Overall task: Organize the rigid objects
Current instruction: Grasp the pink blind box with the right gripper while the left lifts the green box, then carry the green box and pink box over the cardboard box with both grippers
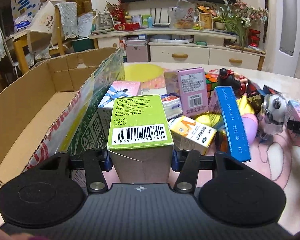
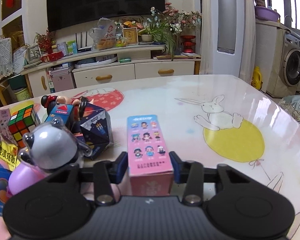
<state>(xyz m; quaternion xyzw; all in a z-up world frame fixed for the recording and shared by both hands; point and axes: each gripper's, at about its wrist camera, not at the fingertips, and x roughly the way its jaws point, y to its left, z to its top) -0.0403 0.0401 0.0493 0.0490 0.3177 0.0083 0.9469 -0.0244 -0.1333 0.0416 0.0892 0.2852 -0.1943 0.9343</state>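
Observation:
My left gripper (image 1: 140, 159) is shut on a green box (image 1: 139, 122) with a barcode, held above the table beside an open cardboard carton (image 1: 30, 104) at the left. My right gripper (image 2: 150, 165) is shut on a tall pink box (image 2: 149, 146) printed with cartoon figures, over the table's middle. A pile of boxes lies ahead of the left gripper: a pink box (image 1: 192, 89), a blue box (image 1: 233, 122), an orange and white box (image 1: 192, 133). A Rubik's cube (image 2: 22, 125), a panda figure (image 2: 52, 146) and a dark folded cube (image 2: 96, 130) sit left of the right gripper.
The table (image 2: 220, 100) has a glossy cover with rabbit and balloon drawings, bare to the right of the pink box. A purple egg shape (image 2: 24, 177) lies near the right gripper's left finger. A TV cabinet (image 2: 130, 70) stands behind the table.

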